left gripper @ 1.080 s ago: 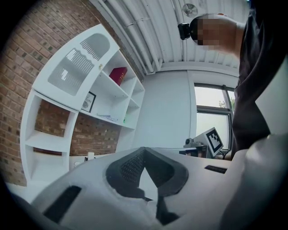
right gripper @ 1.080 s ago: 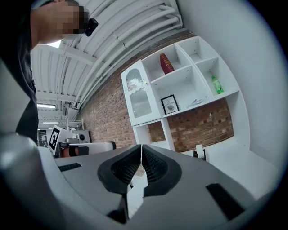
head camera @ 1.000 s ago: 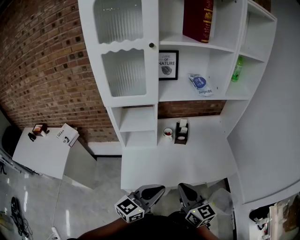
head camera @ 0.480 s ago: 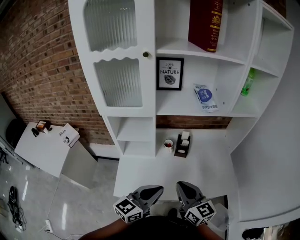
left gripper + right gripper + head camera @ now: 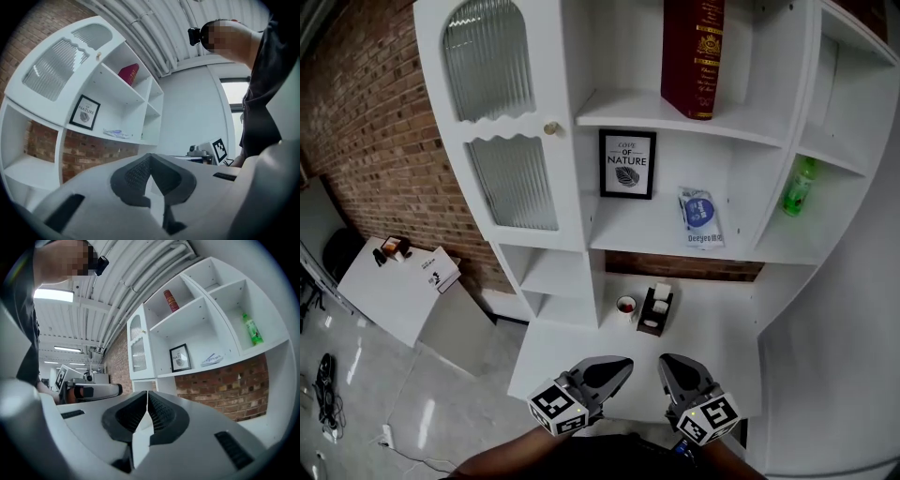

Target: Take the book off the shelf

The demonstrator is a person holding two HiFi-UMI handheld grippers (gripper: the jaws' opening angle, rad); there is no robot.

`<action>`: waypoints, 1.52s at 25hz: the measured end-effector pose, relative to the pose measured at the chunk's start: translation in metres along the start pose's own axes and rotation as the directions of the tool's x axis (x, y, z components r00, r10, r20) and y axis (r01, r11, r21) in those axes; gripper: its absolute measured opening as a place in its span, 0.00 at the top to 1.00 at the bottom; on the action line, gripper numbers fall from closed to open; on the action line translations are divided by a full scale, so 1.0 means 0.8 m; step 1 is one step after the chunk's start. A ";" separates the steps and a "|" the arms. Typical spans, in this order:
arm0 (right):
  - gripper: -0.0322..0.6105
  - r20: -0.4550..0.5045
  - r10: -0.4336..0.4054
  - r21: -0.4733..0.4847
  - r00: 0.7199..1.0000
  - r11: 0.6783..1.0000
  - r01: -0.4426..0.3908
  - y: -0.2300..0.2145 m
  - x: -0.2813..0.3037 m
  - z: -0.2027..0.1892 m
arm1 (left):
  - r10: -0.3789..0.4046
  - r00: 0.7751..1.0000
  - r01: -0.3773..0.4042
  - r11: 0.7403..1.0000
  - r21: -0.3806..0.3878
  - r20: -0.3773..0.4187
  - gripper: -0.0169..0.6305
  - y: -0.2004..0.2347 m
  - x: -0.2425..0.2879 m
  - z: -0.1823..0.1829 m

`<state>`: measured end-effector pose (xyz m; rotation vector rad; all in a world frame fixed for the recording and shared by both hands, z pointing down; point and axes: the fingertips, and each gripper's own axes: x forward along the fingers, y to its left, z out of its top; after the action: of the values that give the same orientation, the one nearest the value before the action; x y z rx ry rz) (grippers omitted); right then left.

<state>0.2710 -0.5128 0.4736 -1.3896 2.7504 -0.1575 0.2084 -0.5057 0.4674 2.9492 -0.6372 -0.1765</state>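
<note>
1. The task is judged to be at its very start. The book point(image 5: 692, 56) is seen standing upright on the upper board of the white shelf unit point(image 5: 581, 234), to the right of the ribbed-glass door point(image 5: 502, 141), and it is untouched.
2. The left gripper point(image 5: 602, 373) and the right gripper point(image 5: 679, 375) are held low, side by side over the near edge of the desk board point(image 5: 712, 347), well apart from the book. In each gripper view the jaws are seen pressed together at the tips, with nothing caught between them.
3. Everything is reckoned to be left: the grippers are to be raised to the upper board, one pair of jaws is to be parted and closed on the book's spine, and the book is to be drawn out clear of the board.
4. On the shelf unit the following are counted:
   - one dark red book
   - one framed print point(image 5: 627, 164)
   - one blue packet point(image 5: 701, 216)
   - one green bottle point(image 5: 799, 186)
5. On the desk board one small cup point(image 5: 625, 306) and one dark holder point(image 5: 655, 309) are counted, standing just beside each other.
6. On the low side table point(image 5: 384, 300) at the left one white flat item point(image 5: 438, 269) is seen; it may be a booklet or a box, but it is too small for this to be settled.
7. Two grippers are counted.
</note>
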 end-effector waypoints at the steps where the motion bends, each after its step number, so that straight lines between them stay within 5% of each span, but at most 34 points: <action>1: 0.92 0.009 0.015 -0.016 1.000 1.000 -0.014 -0.008 0.001 0.009 | 0.009 1.000 -0.009 1.000 0.024 0.005 0.96 0.002 0.009 0.009; 9: 0.92 0.159 0.155 -0.167 0.975 0.978 -0.128 -0.032 0.016 0.138 | -0.027 0.998 0.017 0.985 0.174 0.059 0.96 0.017 0.064 0.111; 15: 0.92 0.269 0.257 -0.328 0.928 0.931 -0.163 -0.020 0.022 0.266 | -0.075 0.992 0.037 0.944 0.327 0.103 0.96 0.023 0.088 0.215; 22: 0.92 0.351 0.332 -0.391 0.876 0.902 -0.185 -0.006 0.022 0.406 | -0.160 0.976 0.083 0.900 0.428 0.148 0.96 0.017 0.114 0.333; 30: 0.90 0.334 0.240 -0.478 0.911 0.876 -0.056 -0.019 0.060 0.501 | -0.224 0.952 0.085 0.847 0.525 0.207 0.96 0.018 0.136 0.452; 33: 0.79 0.362 0.189 -0.442 0.913 0.897 -0.010 -0.038 0.073 0.541 | -0.240 0.947 0.081 0.823 0.562 0.214 0.96 0.023 0.146 0.486; 38: 0.64 0.376 0.068 -0.403 0.924 0.910 0.097 -0.078 0.107 0.594 | -0.239 0.941 0.069 0.828 0.556 0.240 0.96 0.039 0.157 0.533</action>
<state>0.3156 -0.6498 0.0088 -1.3375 2.5223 0.6707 0.2502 -0.6250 0.0399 3.5719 -0.5467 -0.5604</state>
